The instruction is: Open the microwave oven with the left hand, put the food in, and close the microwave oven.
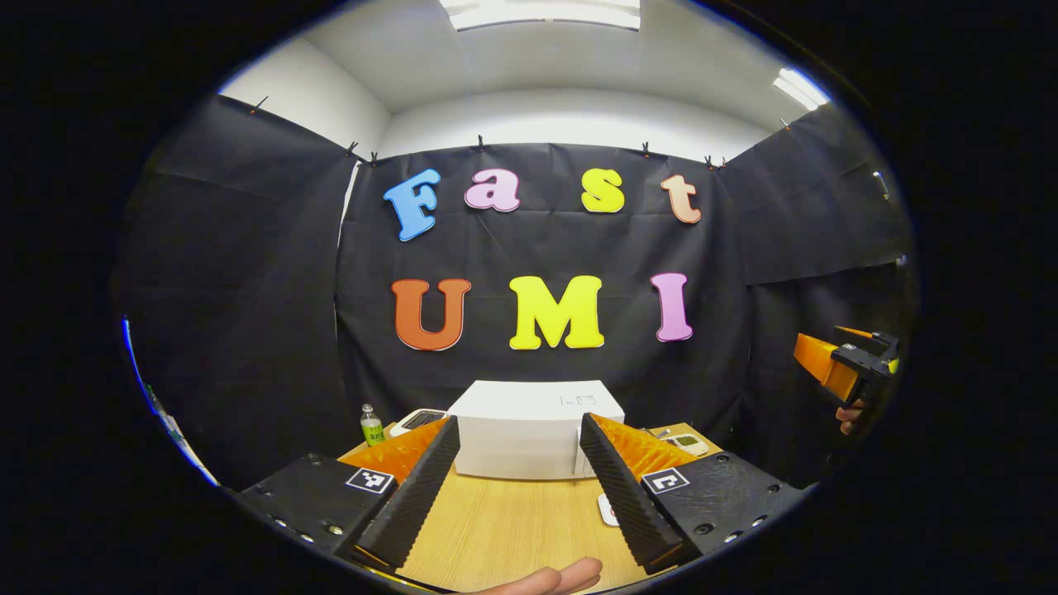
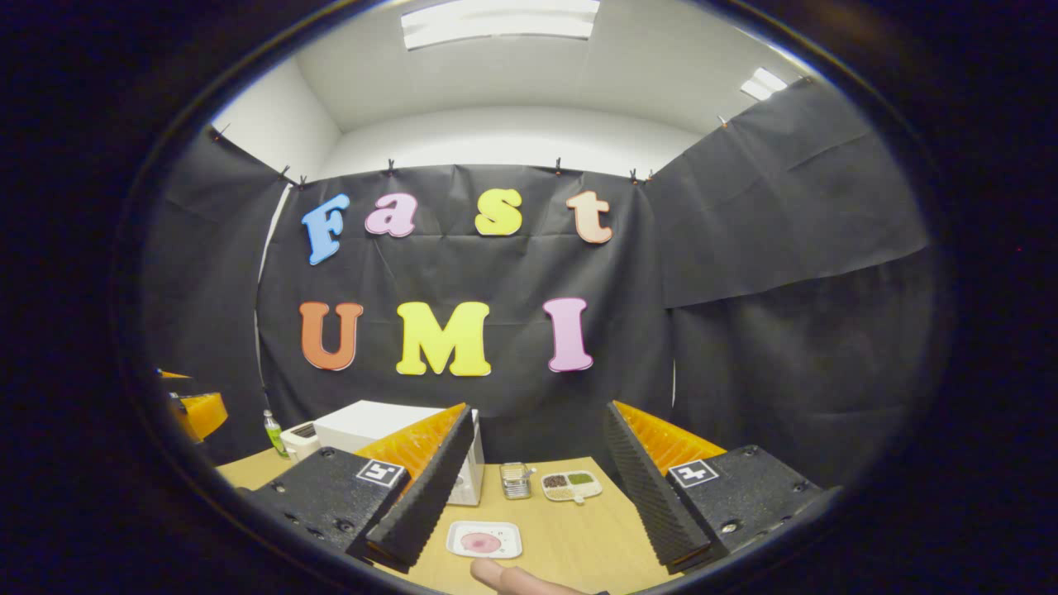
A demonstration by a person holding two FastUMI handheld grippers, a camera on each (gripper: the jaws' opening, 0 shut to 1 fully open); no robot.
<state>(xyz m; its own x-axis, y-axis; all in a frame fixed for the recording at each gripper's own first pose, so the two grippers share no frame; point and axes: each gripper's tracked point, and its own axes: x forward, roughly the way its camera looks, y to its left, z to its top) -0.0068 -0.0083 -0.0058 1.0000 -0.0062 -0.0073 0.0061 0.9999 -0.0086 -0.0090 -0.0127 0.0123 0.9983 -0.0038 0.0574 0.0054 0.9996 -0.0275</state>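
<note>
The white microwave [image 1: 529,430] stands shut at the middle of the wooden table [image 1: 496,529], straight ahead of my left gripper [image 1: 520,423], which is held open with nothing between its fingers. In the right gripper view the microwave [image 2: 364,426] is at the left, partly behind one finger. The food, a pink piece on a white square plate [image 2: 484,540], lies on the table to the right of the microwave, just below and ahead of my open right gripper [image 2: 537,409]. A corner of that plate [image 1: 607,508] peeks out beside my left gripper's finger.
A green-labelled bottle [image 1: 372,426] and a white device [image 1: 417,420] stand left of the microwave. A small metal container [image 2: 516,480] and a compartment dish [image 2: 570,485] sit behind the plate. The right gripper [image 1: 843,368] and its hand hover at the far right.
</note>
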